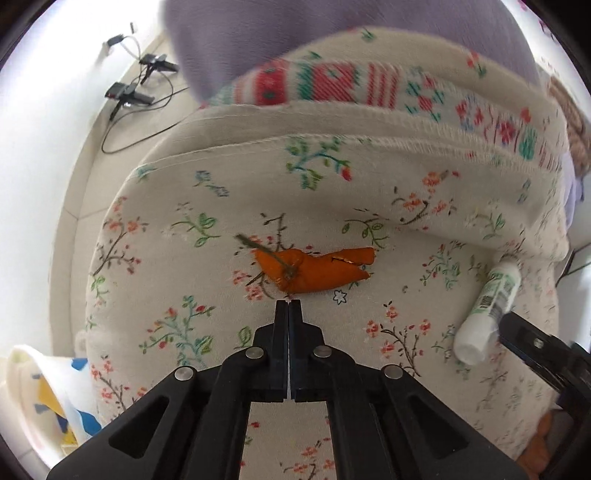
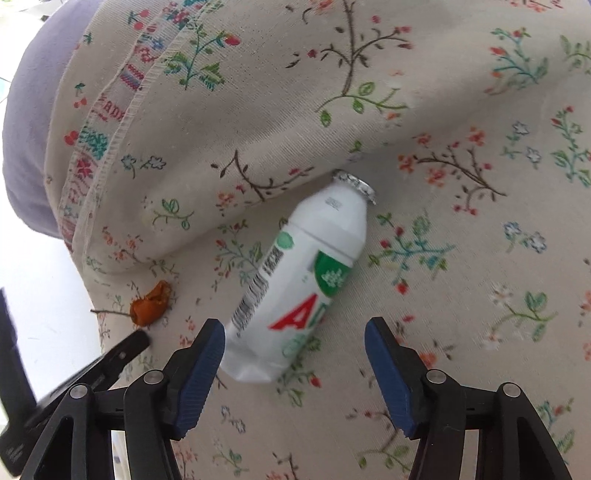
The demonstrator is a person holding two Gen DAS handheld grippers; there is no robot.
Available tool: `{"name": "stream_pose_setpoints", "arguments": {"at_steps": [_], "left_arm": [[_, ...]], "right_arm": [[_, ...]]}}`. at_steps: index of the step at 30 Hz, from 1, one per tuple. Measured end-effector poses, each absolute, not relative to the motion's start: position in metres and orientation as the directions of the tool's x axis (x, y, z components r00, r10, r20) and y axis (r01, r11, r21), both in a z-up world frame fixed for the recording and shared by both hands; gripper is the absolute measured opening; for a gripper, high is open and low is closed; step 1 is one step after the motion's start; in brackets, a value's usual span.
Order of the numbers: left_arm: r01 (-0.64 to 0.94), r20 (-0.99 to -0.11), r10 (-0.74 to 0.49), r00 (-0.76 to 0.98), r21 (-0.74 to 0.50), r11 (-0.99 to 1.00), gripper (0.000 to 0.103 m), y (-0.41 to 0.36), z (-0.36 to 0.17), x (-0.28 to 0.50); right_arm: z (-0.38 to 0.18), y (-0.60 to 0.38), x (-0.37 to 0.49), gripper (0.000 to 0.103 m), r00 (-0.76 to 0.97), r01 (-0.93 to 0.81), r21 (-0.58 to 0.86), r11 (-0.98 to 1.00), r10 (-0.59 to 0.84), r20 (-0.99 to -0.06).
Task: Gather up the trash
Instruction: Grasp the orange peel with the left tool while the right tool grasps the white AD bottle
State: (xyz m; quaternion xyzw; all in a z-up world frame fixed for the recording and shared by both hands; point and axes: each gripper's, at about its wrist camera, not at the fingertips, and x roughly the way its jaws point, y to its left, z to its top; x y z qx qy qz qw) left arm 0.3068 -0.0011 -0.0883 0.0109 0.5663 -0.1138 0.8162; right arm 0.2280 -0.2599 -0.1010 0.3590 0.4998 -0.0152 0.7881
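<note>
An orange peel (image 1: 314, 269) with a thin stem lies on a floral cushion (image 1: 221, 206). My left gripper (image 1: 288, 302) is shut and empty, its tips just short of the peel. A white drink bottle (image 2: 299, 280) with a green and red label and a foil cap lies on the cushion (image 2: 461, 258). My right gripper (image 2: 294, 332) is open, its jaws on either side of the bottle's base, not closed on it. The bottle (image 1: 487, 314) and the right gripper also show in the left wrist view. The peel (image 2: 149, 303) shows at the left of the right wrist view.
A purple cushion (image 1: 295, 33) lies behind the floral one. Black chargers and cables (image 1: 136, 88) lie on the pale floor at the left. A white bag with blue and yellow print (image 1: 48, 398) sits at the lower left.
</note>
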Motion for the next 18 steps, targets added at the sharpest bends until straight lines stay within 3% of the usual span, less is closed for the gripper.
{"name": "stream_pose_setpoints", "arguments": {"at_steps": [7, 11, 13, 15, 16, 18], "left_arm": [[0.123, -0.903, -0.278, 0.327, -0.251, 0.96, 0.0, 0.031, -0.083, 0.312], [0.102, -0.904, -0.278, 0.325, -0.259, 0.961, 0.0, 0.039, -0.089, 0.318], [0.109, -0.898, -0.286, 0.333, -0.264, 0.958, 0.0, 0.04, -0.087, 0.317], [0.112, -0.893, -0.292, 0.343, -0.27, 0.956, 0.002, 0.034, -0.088, 0.323], [0.112, -0.894, -0.292, 0.339, -0.269, 0.956, 0.004, 0.029, -0.087, 0.324], [0.102, -0.903, -0.29, 0.317, -0.272, 0.957, 0.021, 0.018, -0.089, 0.33]], "right_arm": [[-0.103, -0.243, 0.243, 0.068, 0.498, 0.377, 0.515, 0.77, 0.301, -0.813], [-0.105, -0.238, 0.244, 0.067, 0.521, 0.369, 0.517, 0.772, 0.289, -0.803], [-0.106, -0.239, 0.243, 0.055, 0.526, 0.358, 0.522, 0.774, 0.295, -0.798], [-0.109, -0.242, 0.24, 0.053, 0.533, 0.347, 0.538, 0.768, 0.31, -0.787], [-0.109, -0.241, 0.238, 0.051, 0.537, 0.343, 0.537, 0.771, 0.308, -0.785], [-0.109, -0.243, 0.232, 0.046, 0.543, 0.346, 0.55, 0.76, 0.317, -0.778]]}}
